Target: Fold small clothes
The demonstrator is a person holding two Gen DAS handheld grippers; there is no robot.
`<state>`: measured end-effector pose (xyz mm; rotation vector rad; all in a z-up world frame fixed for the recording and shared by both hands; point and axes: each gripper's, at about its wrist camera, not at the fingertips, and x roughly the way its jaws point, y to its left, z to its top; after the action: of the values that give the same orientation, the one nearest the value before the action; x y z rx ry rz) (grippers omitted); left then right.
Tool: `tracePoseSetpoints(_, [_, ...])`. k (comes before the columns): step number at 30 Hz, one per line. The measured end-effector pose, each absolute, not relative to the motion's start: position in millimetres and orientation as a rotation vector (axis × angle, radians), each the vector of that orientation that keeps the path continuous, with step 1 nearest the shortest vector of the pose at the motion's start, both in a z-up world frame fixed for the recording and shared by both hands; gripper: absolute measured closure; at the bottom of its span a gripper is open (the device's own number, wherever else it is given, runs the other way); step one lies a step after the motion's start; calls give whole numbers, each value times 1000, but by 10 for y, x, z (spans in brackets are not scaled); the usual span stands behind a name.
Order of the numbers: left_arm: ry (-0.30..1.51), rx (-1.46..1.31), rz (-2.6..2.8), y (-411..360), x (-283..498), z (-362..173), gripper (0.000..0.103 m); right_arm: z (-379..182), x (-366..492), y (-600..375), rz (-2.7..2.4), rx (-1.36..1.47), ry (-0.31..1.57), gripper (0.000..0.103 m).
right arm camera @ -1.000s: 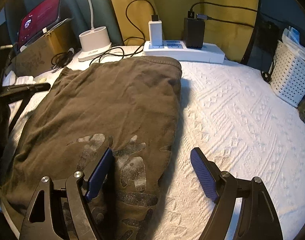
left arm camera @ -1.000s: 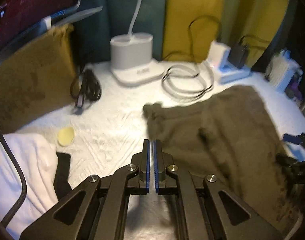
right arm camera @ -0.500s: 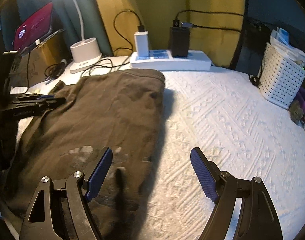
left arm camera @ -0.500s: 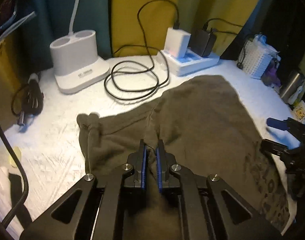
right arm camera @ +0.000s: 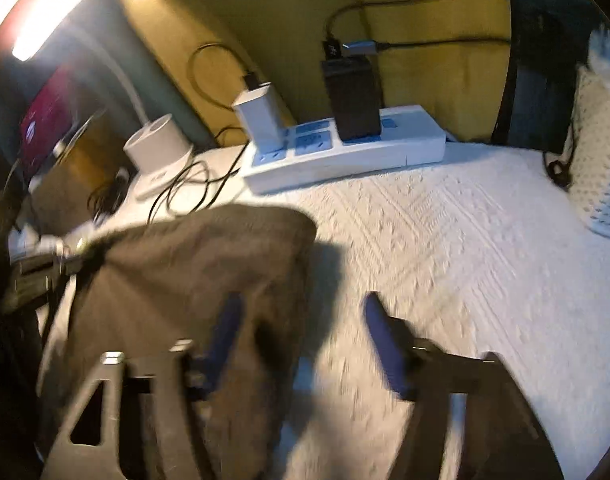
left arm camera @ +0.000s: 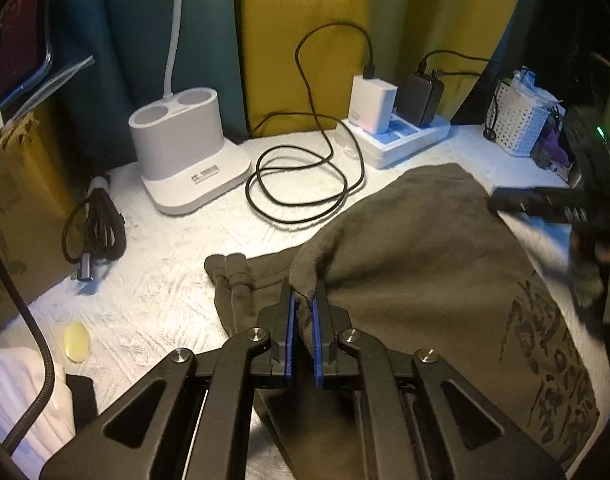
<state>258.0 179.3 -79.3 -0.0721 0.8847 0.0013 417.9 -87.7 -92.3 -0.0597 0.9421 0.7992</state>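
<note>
Garment (left arm camera: 425, 264) olive-brown, printed, corner pinched in left claw (left arm camera: 303, 312); right claw (right arm camera: 301, 344) closing, unclamped.

Olive-brown garment (left arm camera: 417, 248), white textured cover (right arm camera: 445, 240), blue pads (left arm camera: 291, 322)

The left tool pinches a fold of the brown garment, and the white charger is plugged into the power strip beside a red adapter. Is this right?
Not quite: in the left wrist view the adapter beside the white charger on the power strip is black, not red. The left tool does pinch the brown garment.
</note>
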Motion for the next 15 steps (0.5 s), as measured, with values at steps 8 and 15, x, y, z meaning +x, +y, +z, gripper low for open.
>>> tracePoseSetpoints(8, [897,-81,-6,1829,2593,-884,97,-1021,4452,-607,838,-27,985,82])
tracePoseSetpoints(15, [895,-69,15,1870,2601,-905,97,-1007,4550,-384,817,-163,923,82])
